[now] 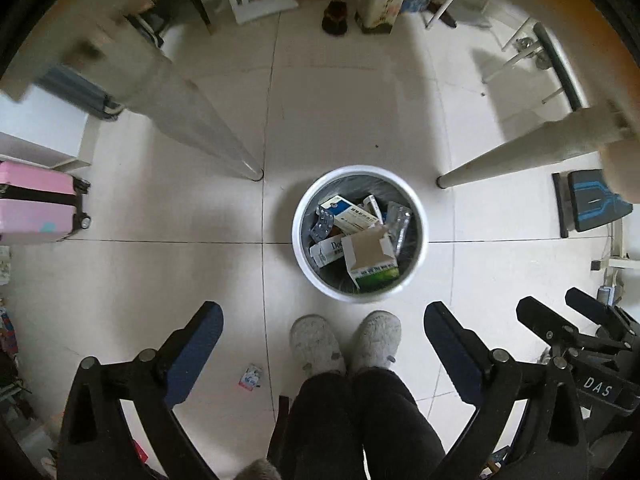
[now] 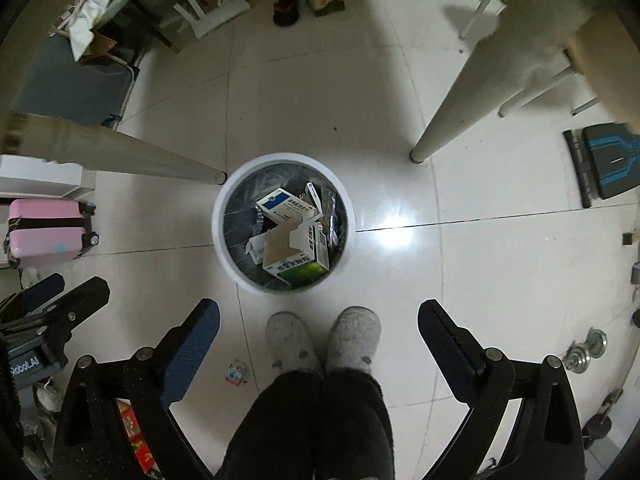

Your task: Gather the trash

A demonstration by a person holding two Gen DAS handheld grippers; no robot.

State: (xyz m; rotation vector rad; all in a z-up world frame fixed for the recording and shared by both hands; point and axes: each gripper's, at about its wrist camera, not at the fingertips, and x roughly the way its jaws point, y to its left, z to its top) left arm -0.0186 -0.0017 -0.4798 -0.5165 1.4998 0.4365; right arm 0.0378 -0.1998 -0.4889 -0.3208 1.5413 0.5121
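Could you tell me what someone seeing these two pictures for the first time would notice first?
First, the round white trash bin at the middle of the tiled floor, lined with a dark bag and holding medicine boxes, an opened green and white carton on top. Just below it stand the person's grey slippers, with a small wrapper lying on the floor to their left. The left gripper and right gripper are both wide open and hold nothing.

The left gripper (image 1: pixel 323 354) and right gripper (image 2: pixel 319 352) share black frames, silver rivets and blue textured pads (image 2: pixel 188 356). White lettering reads "DAS" and "RobotAI". The person wears fuzzy grey slippers (image 1: pixel 316 344) and black trousers (image 1: pixel 360 420).
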